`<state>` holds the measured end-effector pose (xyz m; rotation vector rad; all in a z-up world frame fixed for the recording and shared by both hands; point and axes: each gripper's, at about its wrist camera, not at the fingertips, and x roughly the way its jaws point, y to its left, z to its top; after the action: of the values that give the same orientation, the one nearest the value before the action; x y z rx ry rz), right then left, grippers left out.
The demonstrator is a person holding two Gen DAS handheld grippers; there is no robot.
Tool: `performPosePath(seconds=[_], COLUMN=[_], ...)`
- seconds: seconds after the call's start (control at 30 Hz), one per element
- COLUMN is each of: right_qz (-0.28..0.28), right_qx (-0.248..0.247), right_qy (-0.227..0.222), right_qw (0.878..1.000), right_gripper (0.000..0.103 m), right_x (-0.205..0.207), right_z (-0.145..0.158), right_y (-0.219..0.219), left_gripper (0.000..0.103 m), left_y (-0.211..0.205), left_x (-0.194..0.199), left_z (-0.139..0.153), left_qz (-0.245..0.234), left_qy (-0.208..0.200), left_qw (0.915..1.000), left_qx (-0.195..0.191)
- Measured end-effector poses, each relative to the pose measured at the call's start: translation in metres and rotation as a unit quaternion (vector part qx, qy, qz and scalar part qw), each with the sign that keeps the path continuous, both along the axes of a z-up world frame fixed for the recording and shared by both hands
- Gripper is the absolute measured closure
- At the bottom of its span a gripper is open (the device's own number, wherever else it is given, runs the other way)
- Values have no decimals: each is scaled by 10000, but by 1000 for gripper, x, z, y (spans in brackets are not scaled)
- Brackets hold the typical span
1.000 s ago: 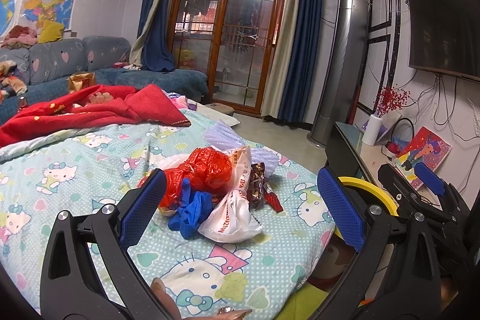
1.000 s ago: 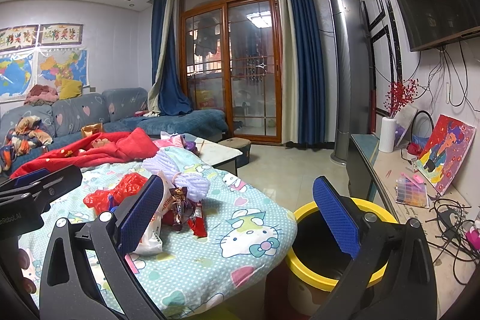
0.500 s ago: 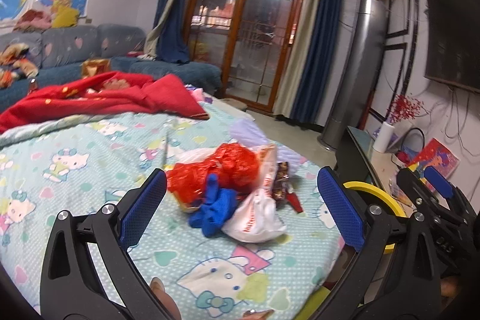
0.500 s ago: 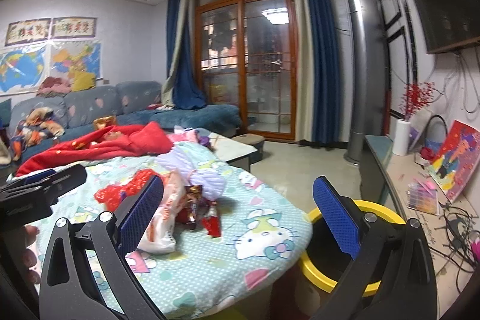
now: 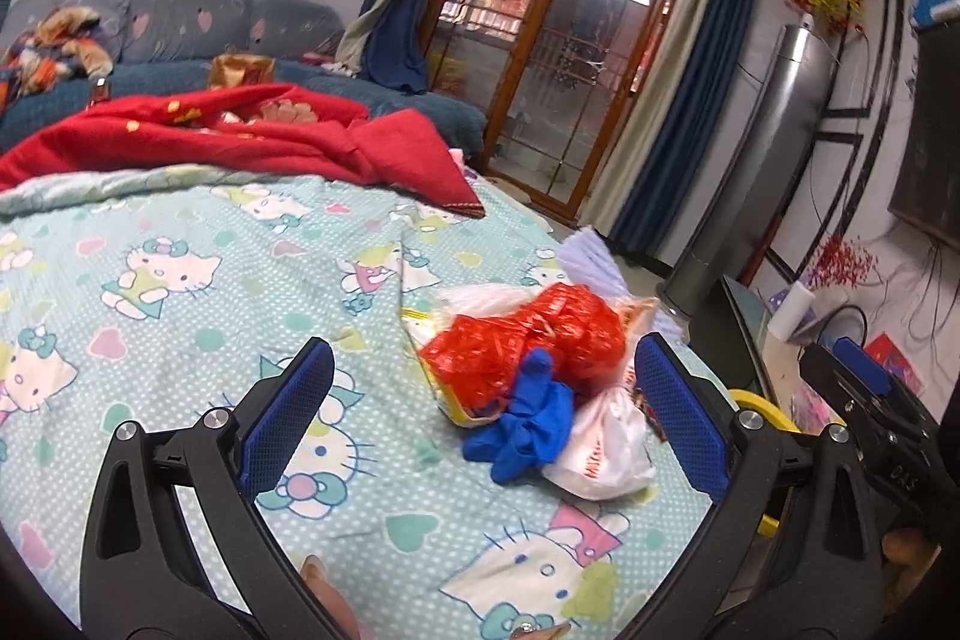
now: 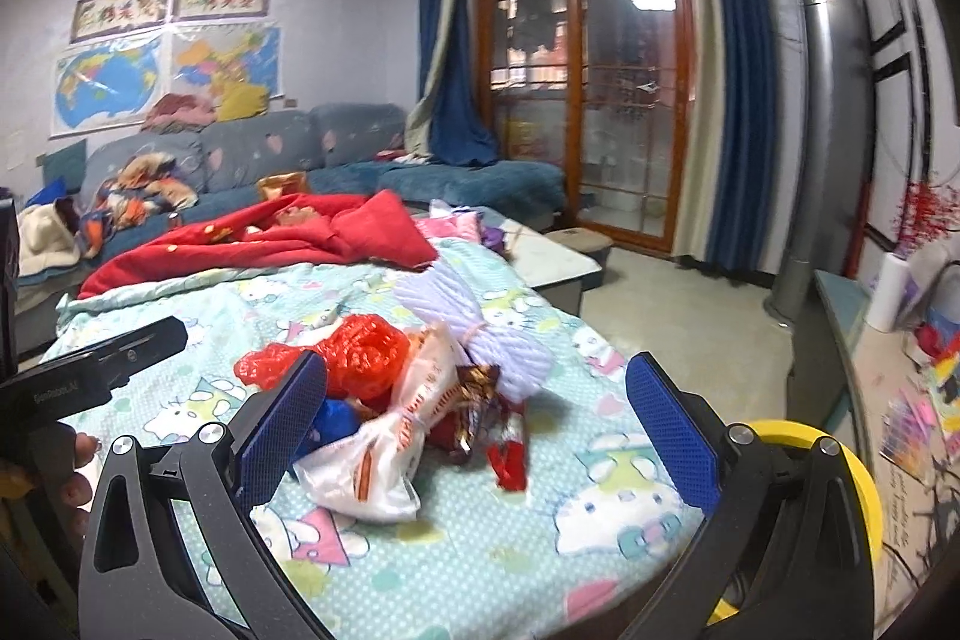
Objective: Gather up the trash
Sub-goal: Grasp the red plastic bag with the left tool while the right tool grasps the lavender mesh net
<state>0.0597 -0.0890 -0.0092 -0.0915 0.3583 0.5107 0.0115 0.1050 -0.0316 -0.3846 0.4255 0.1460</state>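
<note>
Trash (image 5: 540, 376) lies in a heap on the Hello Kitty bedspread (image 5: 198, 280), close to the bed's right-hand edge, and you have both tools hovering over it. Your left gripper (image 5: 480, 418) has its jaws wide apart and empty, touching nothing; the heap sits between them toward the right-hand pad, with the blue glove (image 5: 525, 424) nearest you, the white printed bag (image 5: 606, 451) just beside that pad and the crumpled red bag (image 5: 528, 340) behind both. Your right gripper (image 6: 474, 430) also has its jaws spread wide and holds nothing; from there the white printed bag (image 6: 384, 454) lies just right of the left-hand pad, the red bag (image 6: 354, 352) rises behind that pad, and the shiny snack wrappers (image 6: 480, 400) and a small red wrapper (image 6: 510, 454) lie in the open gap. A lilac ridged bundle (image 6: 480, 322) touches the heap on its far side.

To the left of the heap, open bedspread gives you free room. To the right, the bed ends near the heap, and the yellow-rimmed bin (image 6: 840, 484) stands just below that edge, beside the low TV cabinet (image 6: 840, 316). A red blanket (image 5: 240, 142) lies well behind the heap, at the far side of the bed.
</note>
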Motion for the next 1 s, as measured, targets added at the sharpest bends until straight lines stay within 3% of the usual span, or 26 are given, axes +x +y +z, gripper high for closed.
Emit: performPosePath(seconds=[0.3,0.37,0.57,0.63,0.83,0.9,1.0], right_qz=[-217,-269,-221,-215,71,200,449], right_qx=[68,55,152,257,571,627,758], right_qy=[593,757,1337,1603,2203,2352,2655], right_qw=[9980,9968,9907,9865,9737,9697,9601], right_gripper=[9,18,27,34,37,44,70], right_x=[72,89,134,148,174,177,178], right_z=[-5,-8,-23,-31,-51,-55,-62], right_y=[-1,-3,2,1,1,2,4], left_gripper=[11,11,11,11,16,20,29], left_y=[22,28,38,43,51,51,50], left_x=[39,51,77,83,91,93,94], left_z=[-1,-3,-21,-32,-57,-62,-67], left_qz=[-165,-158,-237,-256,-506,-623,-733], left_qy=[252,313,511,601,723,745,764], left_qw=[9990,9984,9950,9924,9798,9748,9695], left_qx=[-330,-443,-830,-1039,-1797,-2006,-2209])
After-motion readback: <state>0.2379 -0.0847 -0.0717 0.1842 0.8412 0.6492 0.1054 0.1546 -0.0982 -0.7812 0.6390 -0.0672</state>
